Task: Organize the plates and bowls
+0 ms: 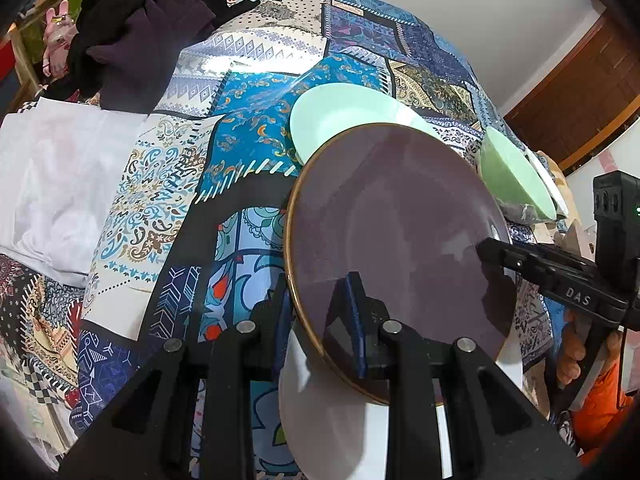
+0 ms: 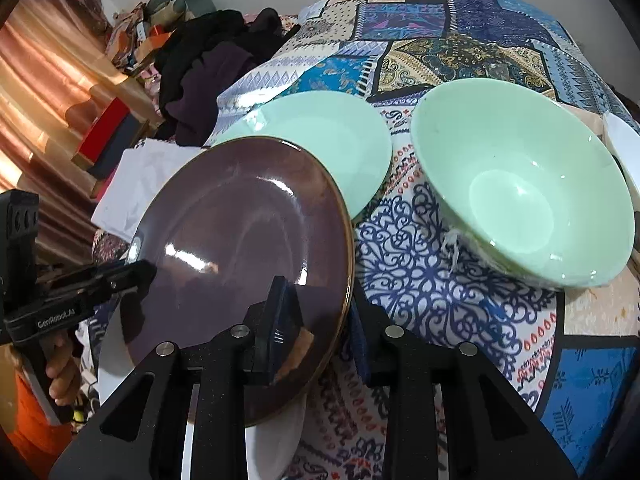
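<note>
Purple plate (image 1: 392, 236): gripped at opposite rims by left gripper (image 1: 320, 320) and right gripper (image 2: 320, 320), both clamped; held over white plate (image 2: 276, 436), near green plate (image 2: 320, 136). Risk: uneven release, plate could be dropped and chipped.

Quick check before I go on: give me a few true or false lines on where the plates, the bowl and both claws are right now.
1. Both claws grip the purple plate at opposite rims. True: left claw, right claw.
2. The purple plate lies flat on the tablecloth. False: it is held above a white plate.
3. The green bowl is empty. True.
4. The mint plate is stacked on the purple plate. False: it lies on the cloth behind it.
5. The bowl is upside down. False: it opens upward.
</note>
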### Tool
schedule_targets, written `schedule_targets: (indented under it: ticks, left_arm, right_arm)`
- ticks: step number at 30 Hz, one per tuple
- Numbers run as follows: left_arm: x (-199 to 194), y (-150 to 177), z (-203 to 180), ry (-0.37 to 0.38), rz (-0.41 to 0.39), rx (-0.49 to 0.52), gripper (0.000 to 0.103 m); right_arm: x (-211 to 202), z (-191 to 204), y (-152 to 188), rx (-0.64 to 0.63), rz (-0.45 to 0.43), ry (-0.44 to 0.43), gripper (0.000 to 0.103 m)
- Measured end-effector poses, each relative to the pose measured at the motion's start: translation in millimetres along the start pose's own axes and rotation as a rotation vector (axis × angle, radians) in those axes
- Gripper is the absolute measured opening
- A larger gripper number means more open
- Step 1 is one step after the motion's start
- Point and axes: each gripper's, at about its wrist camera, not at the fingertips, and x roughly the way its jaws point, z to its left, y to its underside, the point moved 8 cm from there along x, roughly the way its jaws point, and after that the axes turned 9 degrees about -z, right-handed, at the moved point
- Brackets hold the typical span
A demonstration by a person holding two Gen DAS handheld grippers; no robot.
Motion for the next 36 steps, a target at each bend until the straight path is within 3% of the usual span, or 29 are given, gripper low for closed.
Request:
schedule_targets:
  ticks: [20, 36]
  left_arm:
    - [-16.9, -3.9, -12.1, -0.033, -0.045, -0.006, 0.026]
    - [-78.4, -6.4, -60.8, -0.03, -0.137, 0.052, 0.026]
  right_arm:
    - [-28.1, 2.8, 0.2, -0.029, -0.047, -0.02, 0.025]
    - [-98.2, 7.1, -0.8, -0.042, -0.153, -0.035, 0.024]
